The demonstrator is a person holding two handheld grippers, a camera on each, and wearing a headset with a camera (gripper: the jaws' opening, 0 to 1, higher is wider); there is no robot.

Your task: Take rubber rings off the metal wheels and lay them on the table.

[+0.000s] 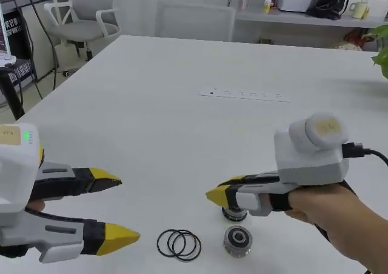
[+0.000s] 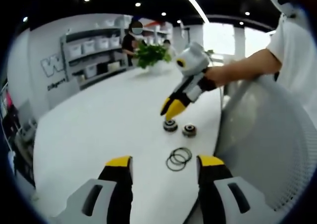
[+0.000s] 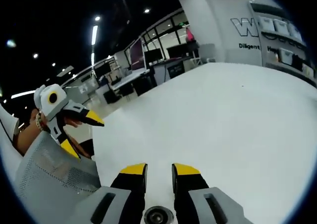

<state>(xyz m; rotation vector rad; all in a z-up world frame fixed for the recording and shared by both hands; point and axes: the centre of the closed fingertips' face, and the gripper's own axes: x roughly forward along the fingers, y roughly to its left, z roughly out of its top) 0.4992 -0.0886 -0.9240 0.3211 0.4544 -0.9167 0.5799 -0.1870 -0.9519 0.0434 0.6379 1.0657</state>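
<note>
The left claw [image 1: 127, 206] gapes wide and empty at 9 o'clock of three rings [image 1: 179, 243] lying loose on the desk [image 1: 182, 104], the near wheel [image 1: 237, 240] at their 3 o'clock, the far wheel [image 1: 234, 214] at 2 o'clock under the right claw [image 1: 209, 196], whose jaws stand barely parted

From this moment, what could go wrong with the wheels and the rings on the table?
1. The right gripper sits low over the far metal wheel, with the near metal wheel close beside it. Closing there may nudge the near one, and it could roll.
2. The rubber rings lie loose near the edge of the table, by the open left gripper. A sweep of it might push them off.
</note>
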